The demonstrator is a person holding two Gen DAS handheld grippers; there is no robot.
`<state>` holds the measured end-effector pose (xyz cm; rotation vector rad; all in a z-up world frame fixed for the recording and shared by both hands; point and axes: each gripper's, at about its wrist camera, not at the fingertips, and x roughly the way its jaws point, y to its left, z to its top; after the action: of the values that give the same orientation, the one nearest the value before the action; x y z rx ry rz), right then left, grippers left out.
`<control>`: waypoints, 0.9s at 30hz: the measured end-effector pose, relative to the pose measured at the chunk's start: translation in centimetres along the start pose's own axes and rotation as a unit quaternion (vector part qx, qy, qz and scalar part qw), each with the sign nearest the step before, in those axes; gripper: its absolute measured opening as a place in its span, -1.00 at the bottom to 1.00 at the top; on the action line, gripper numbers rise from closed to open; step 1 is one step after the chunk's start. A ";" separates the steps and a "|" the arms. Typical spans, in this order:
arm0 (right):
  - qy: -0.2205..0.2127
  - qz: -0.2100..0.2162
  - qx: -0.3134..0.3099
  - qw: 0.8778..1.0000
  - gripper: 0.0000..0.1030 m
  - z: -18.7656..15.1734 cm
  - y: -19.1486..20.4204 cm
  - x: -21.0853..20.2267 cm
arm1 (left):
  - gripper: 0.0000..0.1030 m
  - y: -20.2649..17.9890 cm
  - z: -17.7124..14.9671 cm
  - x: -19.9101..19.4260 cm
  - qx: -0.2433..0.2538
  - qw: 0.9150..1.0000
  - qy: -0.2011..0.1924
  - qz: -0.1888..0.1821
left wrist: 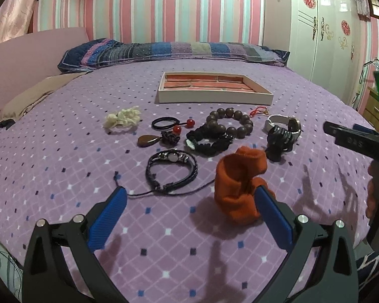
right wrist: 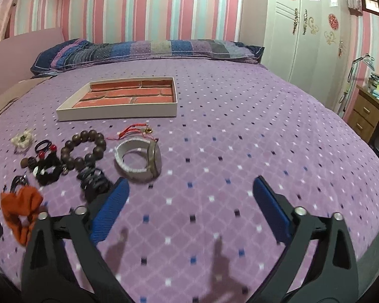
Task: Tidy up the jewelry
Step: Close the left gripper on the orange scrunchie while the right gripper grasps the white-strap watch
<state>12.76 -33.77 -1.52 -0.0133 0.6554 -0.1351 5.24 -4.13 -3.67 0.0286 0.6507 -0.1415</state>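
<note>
Jewelry lies spread on a purple bedspread [left wrist: 63,151]. My left gripper [left wrist: 190,192] is open; an orange scrunchie [left wrist: 240,184] stands between its jaws, against the right finger [left wrist: 273,214]. Just beyond lie a black braided bracelet [left wrist: 171,171], a black scrunchie [left wrist: 209,139] and a wooden bead bracelet [left wrist: 230,121]. An open tray [left wrist: 214,98] with a brick-pattern floor sits farther back. My right gripper [right wrist: 190,181] is open over bare bedspread; a white watch [right wrist: 139,161] lies just past its left finger [right wrist: 111,207], and the tray [right wrist: 118,112] is at the far left.
A cream scrunchie [left wrist: 122,118], a black hair tie with red beads [left wrist: 169,123], a brown pendant [left wrist: 147,140], a black spiral tie [left wrist: 279,141] and a red cord charm [left wrist: 259,111] also lie here. Pillows [left wrist: 164,50] line the headboard. A white wardrobe [right wrist: 303,38] and a desk [right wrist: 369,116] stand right.
</note>
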 end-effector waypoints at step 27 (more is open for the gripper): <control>0.076 0.031 0.017 0.996 -0.10 1.6 2.3 9.1 | 0.15 -2.0 1.5 5.0 0.012 0.998 0.037 -0.056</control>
<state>21.19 -32.75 -5.89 0.0512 0.8041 -0.0888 9.85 -6.82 -5.45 0.0198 0.7251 -0.2571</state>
